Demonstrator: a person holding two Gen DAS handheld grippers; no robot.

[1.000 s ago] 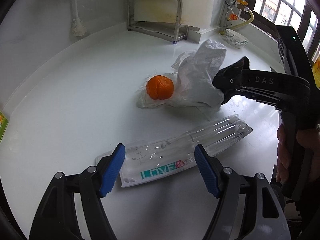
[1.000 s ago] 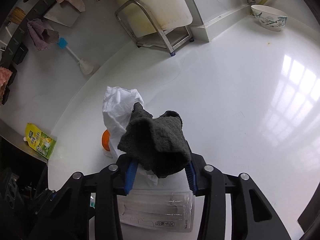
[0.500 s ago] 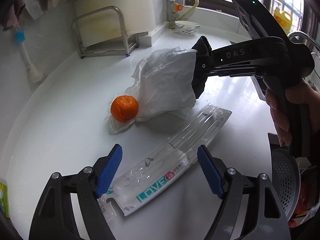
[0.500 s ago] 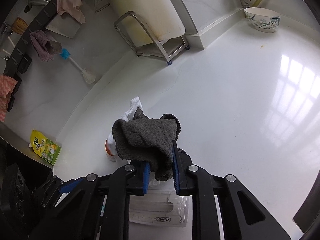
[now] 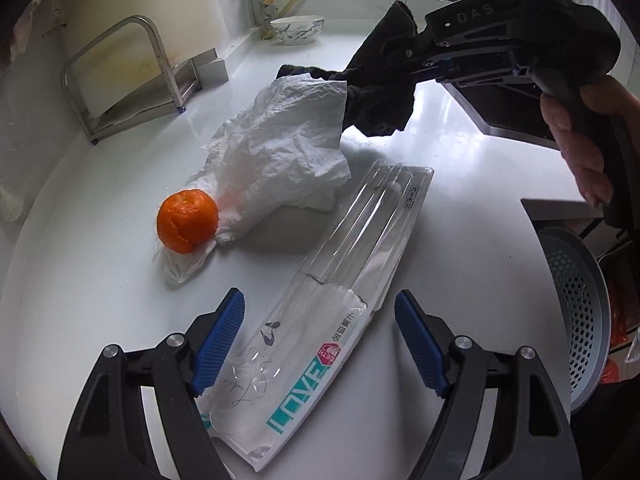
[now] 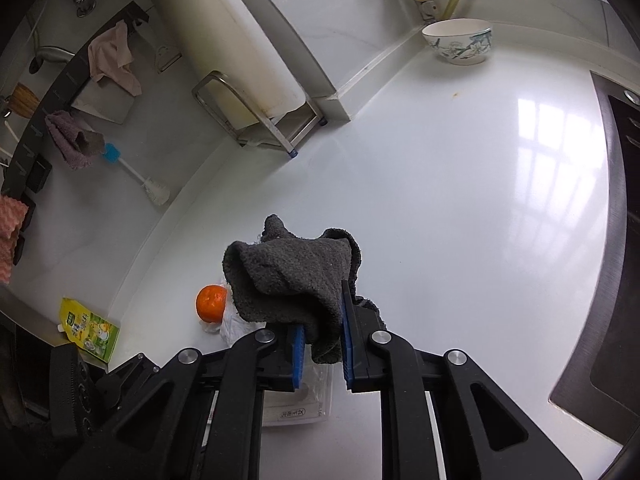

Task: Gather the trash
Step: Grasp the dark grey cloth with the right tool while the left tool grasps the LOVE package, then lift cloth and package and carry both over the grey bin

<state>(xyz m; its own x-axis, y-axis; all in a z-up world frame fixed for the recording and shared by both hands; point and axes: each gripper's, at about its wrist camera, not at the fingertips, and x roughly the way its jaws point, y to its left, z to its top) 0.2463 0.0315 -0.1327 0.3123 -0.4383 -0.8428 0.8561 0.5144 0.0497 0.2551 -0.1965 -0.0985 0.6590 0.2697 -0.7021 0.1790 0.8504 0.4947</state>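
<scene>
A clear plastic package (image 5: 352,264) printed "LOVE" lies on the white counter, its near end between the fingers of my left gripper (image 5: 319,300), which is open and does not touch it. Left of it, an orange (image 5: 187,221) sits on the tail of a crumpled white wrapper (image 5: 288,152). My right gripper (image 5: 360,92) is shut on a dark grey cloth (image 5: 380,80), and the wrapper's top edge hangs up against that cloth. The right wrist view has the cloth (image 6: 292,268) draped over the right gripper (image 6: 322,312), with the orange (image 6: 211,302) and package (image 6: 296,404) below.
A metal rack (image 5: 120,80) with a white board stands at the back wall, and a patterned bowl (image 5: 297,29) sits near the window. A grey perforated bin (image 5: 576,312) is past the counter's right edge. A yellow-green pouch (image 6: 90,328) lies at the left edge.
The right gripper's jaws have closed on the dark cloth and risen, drawing the white wrapper's top up. My left gripper has rolled, so the package now lies slantwise between its fingers.
</scene>
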